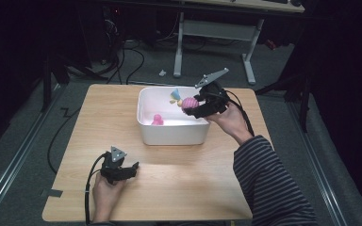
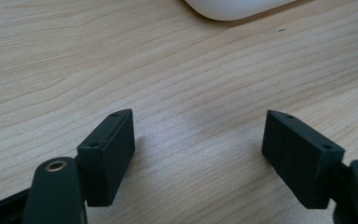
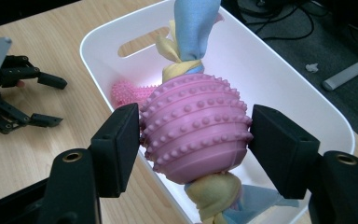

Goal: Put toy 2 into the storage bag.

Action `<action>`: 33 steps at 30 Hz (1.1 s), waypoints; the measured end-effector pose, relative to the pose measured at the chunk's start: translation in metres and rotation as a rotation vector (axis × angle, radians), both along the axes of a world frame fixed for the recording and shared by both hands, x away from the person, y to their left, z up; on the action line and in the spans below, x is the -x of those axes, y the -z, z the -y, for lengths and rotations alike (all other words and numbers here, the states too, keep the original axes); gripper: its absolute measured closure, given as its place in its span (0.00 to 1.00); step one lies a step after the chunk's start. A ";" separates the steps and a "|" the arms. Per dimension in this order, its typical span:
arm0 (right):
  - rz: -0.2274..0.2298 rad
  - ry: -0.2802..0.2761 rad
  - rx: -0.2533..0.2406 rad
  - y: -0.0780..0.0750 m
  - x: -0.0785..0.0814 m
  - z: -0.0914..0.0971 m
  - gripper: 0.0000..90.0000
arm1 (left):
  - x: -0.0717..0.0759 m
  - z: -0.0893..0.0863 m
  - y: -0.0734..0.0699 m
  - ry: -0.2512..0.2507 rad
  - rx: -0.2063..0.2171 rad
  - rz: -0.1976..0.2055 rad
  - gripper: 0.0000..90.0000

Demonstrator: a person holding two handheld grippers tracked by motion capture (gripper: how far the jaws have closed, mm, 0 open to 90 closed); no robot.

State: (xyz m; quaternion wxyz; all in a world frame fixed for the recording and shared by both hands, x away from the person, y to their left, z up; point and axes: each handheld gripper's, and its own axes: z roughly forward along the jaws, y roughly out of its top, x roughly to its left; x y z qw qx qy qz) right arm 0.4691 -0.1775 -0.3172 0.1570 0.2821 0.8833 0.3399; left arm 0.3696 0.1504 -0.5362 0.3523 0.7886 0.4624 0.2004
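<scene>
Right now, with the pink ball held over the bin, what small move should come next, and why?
Probably lower it a little, then open the jaws: the right gripper holds the studded pink ball above the white bin.

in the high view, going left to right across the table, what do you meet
left gripper → small pink toy in the white bin → pink studded ball held in the right gripper → striped sleeve
</scene>
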 end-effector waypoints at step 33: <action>-0.163 -0.049 0.024 0.038 -0.019 -0.013 0.38 | 0.000 0.000 0.000 0.000 -0.002 -0.001 0.29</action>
